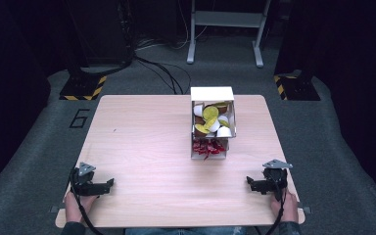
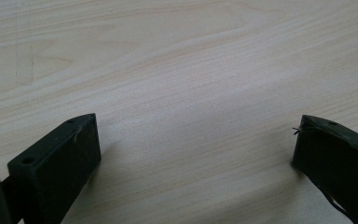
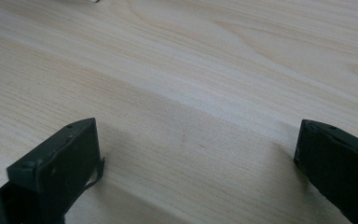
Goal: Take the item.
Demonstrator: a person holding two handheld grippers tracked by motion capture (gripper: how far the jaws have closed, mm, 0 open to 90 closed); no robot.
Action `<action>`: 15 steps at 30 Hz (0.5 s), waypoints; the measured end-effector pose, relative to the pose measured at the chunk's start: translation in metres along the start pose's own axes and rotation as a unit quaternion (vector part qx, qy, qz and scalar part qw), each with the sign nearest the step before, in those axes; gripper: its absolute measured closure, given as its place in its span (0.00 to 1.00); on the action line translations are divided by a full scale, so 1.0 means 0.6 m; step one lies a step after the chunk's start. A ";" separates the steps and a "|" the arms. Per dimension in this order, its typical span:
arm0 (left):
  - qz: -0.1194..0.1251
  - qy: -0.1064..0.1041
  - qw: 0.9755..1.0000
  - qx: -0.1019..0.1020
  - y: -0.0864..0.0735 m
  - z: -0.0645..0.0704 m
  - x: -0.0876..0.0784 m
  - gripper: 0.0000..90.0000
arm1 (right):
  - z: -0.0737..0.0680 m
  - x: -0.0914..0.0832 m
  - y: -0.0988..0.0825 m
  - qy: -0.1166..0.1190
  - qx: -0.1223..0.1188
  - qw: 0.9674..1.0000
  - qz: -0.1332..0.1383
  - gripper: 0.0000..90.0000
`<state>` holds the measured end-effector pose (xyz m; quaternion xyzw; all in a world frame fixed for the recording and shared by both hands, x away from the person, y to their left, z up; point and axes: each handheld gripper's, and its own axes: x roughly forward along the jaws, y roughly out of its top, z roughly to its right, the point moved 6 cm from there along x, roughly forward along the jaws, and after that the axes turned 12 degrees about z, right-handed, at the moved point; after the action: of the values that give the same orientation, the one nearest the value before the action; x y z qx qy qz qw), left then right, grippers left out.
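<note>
Grippers sit at the near corners of the wooden table (image 1: 142, 147), one per hand, both w/ jaws spread wide and nothing between them. Left gripper (image 1: 108, 184) rests at the near-left corner, jaws pointing toward the table's middle, left hand (image 1: 72, 204) behind it at the edge. Right gripper (image 1: 249, 182) mirrors it at the near-right corner, jaws pointing inward too, right hand (image 1: 285, 204) behind. In the left gripper view, the left gripper (image 2: 196, 140) shows two black jaws far apart over bare wood grain; same in the right gripper view for the right gripper (image 3: 198, 144), jaws wide, bare wood under them.

White box (image 1: 212, 93) stands near the table's far edge, a bit right of centre, well apart from both grippers. Upper part holds round capsules (image 1: 211, 120), white, yellow and brown, piled loosely. Lower part holds red bits (image 1: 207, 147), prob. small wrapped packets, too blurry to tell. A "6" (image 1: 80, 118) is marked on the grey floor left of the table.
</note>
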<state>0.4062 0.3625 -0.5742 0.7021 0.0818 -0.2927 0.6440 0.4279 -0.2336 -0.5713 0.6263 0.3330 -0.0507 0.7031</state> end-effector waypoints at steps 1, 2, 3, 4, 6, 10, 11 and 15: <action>0.000 0.000 1.000 0.000 0.000 0.000 0.000 0.00 | 0.000 0.000 0.000 0.000 0.000 1.000 0.000 0.00; -0.002 0.000 1.000 0.001 0.000 0.000 0.000 0.00 | 0.000 0.000 0.000 0.000 0.000 1.000 0.000 0.00; -0.002 0.000 1.000 0.001 0.000 0.000 0.000 0.00 | 0.000 0.000 0.000 0.000 0.000 1.000 0.000 0.00; -0.003 0.000 1.000 0.001 0.000 0.000 0.000 0.00 | 0.000 0.000 0.000 0.000 0.000 1.000 0.000 0.00; -0.003 0.000 1.000 0.001 0.000 0.000 0.000 0.00 | 0.000 0.000 0.000 0.000 0.000 1.000 0.000 0.00; -0.003 0.004 1.000 -0.001 0.002 0.002 0.003 0.00 | 0.000 0.000 0.000 0.000 0.000 1.000 0.000 0.00; -0.001 0.004 1.000 -0.001 0.003 0.002 0.004 0.00 | 0.000 0.000 0.000 0.000 0.000 1.000 0.000 0.00; 0.002 0.004 1.000 -0.001 0.005 0.003 0.005 0.01 | 0.000 0.000 0.000 0.001 0.000 1.000 0.000 0.00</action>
<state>0.4098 0.3594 -0.5733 0.7026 0.0840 -0.2885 0.6450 0.4280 -0.2336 -0.5713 0.6263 0.3335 -0.0505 0.7028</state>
